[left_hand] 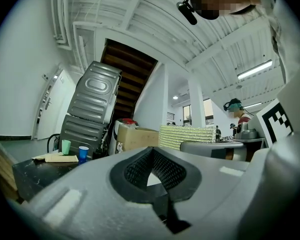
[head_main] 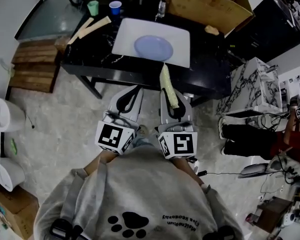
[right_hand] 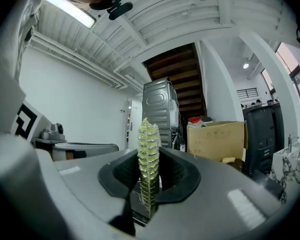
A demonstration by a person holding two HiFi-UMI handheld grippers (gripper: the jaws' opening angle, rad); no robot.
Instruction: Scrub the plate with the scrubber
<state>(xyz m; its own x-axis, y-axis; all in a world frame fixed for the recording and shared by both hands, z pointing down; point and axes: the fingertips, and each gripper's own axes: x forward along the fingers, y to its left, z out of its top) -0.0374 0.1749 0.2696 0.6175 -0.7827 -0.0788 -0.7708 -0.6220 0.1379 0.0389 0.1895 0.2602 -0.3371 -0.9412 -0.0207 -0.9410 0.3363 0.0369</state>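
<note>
left tongs [head_main: 132,91] closed, empty | right tongs [head_main: 169,95] clamp scrubber [head_main: 166,81], long axis pointing ahead | plate [head_main: 153,47] straight ahead, nearer right tongs

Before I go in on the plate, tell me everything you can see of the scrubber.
The scrubber is a flat, pale yellow-green pad with a ribbed, slightly glittery woven surface. It stands on edge, clamped at its rear end between the right gripper's jaws, with most of its length sticking out forward. Nothing else touches it; its tip is in the air, short of the plate.
</note>
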